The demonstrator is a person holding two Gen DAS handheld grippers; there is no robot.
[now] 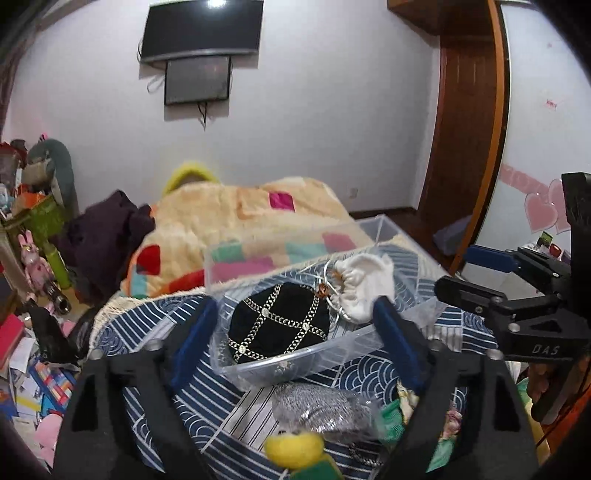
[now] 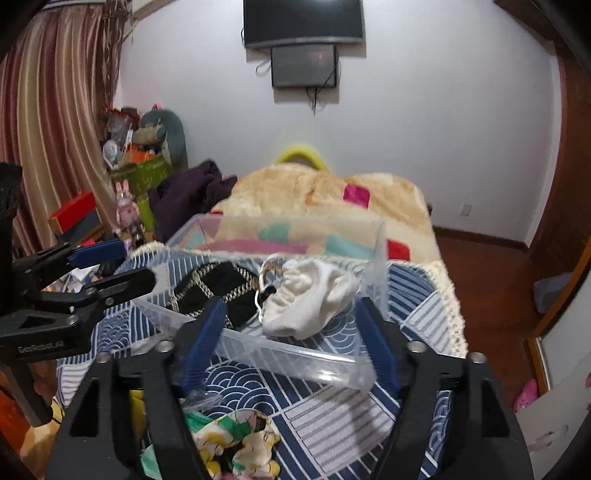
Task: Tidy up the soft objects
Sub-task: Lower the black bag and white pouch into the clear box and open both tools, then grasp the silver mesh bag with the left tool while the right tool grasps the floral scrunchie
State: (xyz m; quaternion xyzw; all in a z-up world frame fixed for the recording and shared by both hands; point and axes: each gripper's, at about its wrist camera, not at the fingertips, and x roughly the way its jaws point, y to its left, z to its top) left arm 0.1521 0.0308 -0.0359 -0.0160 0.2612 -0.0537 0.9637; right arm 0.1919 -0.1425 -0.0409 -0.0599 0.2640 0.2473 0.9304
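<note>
- Both my grippers have their blue-padded fingers spread wide with nothing between them: the left gripper (image 1: 291,328) frames the near side of the clear plastic bin (image 1: 295,363), and the right gripper (image 2: 290,343) is spread in front of its near corner.
- From my right wrist view, the left gripper (image 2: 110,266) shows at the left edge, its tips just beside the bin's (image 2: 295,358) left wall; from my left wrist view, the right gripper (image 1: 476,275) hangs to the right of the bin, apart from it.
- Inside the bin lies a black pouch (image 1: 279,325) crossed with gold chain trim, and touching its right side a white drawstring pouch (image 1: 360,286) with a gathered mouth and silvery cord.
- Outside the bin, nearer me, sit a silvery mesh pouch (image 1: 317,408), a yellow soft ball (image 1: 293,448) and a floral scrunchie (image 2: 240,443).
- All of it rests on a blue patterned cloth (image 2: 332,424) over the bed.
- Beyond the bin, a beige patchwork blanket (image 1: 229,210) covers the bed, with a dark purple garment (image 1: 103,236) heaped at its left.
- On the far wall hangs a dark TV (image 2: 303,22).
</note>
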